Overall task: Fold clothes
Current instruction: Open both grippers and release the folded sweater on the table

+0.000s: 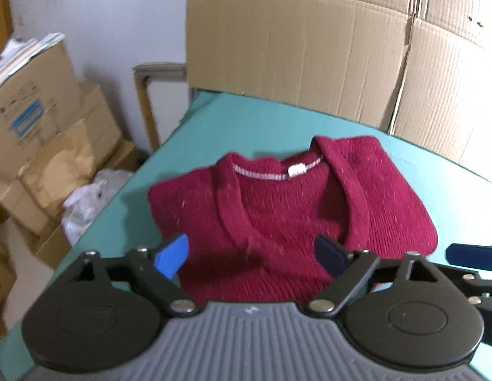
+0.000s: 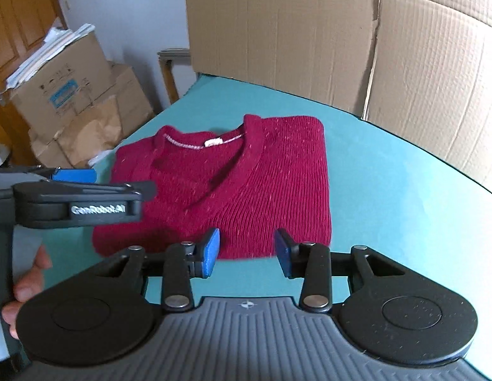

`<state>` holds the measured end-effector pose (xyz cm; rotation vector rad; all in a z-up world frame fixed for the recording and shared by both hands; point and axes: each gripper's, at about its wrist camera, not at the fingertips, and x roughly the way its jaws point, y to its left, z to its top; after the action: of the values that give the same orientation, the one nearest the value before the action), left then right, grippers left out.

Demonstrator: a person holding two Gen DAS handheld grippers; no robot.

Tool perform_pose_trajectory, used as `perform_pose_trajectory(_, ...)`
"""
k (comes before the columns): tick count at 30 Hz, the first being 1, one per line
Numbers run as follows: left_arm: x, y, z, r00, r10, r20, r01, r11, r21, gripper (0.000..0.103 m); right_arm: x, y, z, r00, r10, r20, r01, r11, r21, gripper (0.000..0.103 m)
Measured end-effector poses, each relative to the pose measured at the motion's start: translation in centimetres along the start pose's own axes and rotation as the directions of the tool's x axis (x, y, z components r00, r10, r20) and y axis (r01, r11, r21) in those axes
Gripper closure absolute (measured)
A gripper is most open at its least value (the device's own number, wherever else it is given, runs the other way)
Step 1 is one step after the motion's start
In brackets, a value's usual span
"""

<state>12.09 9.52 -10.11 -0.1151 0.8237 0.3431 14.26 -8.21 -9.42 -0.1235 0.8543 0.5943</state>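
Observation:
A dark red knitted sweater [image 1: 287,216] lies folded into a compact rectangle on the teal table [image 1: 246,117], its V-neck and white label facing up. It also shows in the right wrist view [image 2: 246,184]. My left gripper [image 1: 250,258] hovers over the sweater's near edge, open and empty, blue pads wide apart. My right gripper [image 2: 247,252] is open and empty just in front of the sweater's near edge. The left gripper [image 2: 87,197] appears side-on at the left of the right wrist view. A right fingertip [image 1: 471,255] shows at the right edge of the left wrist view.
A tall cardboard wall [image 2: 341,41] stands along the table's far edge. Left of the table, on the floor, are stacked cardboard boxes [image 2: 65,92], brown paper and a white plastic bag [image 1: 87,203]. A wooden frame [image 1: 147,95] stands by the far left corner.

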Motion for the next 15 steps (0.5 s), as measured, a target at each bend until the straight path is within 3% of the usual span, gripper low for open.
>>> perform_pose_trajectory(2, -0.8, -0.7, -0.8, 1.000, 0.026, -0.011, -0.026, 0.999, -0.025, 0.001, -0.8, -0.4, -0.6, 1.000, -0.011, 0.005, 0.011, 1.000, -0.014, 0.058)
perform_pose_trajectory(4, -1.9, -1.6, -1.7, 0.999, 0.049, -0.010, -0.049, 0.998, -0.037, 0.001, -1.8, -1.0, -1.2, 1.000, -0.014, 0.012, 0.014, 0.999, -0.044, 0.049)
perform_pose_trajectory(12, -3.7, -4.0, -5.2, 0.986, 0.150, -0.075, -0.156, 0.984, -0.088, 0.001, -3.1, -2.2, -3.0, 0.999, 0.008, -0.037, -0.014, 0.990, -0.144, 0.042)
perform_pose_trajectory(15, -4.0, -4.4, -6.0, 0.984, 0.161, -0.077, -0.167, 0.982, -0.089, 0.001, -2.8, -2.1, -3.3, 0.998, 0.021, -0.051, -0.028, 0.988, -0.150, 0.034)
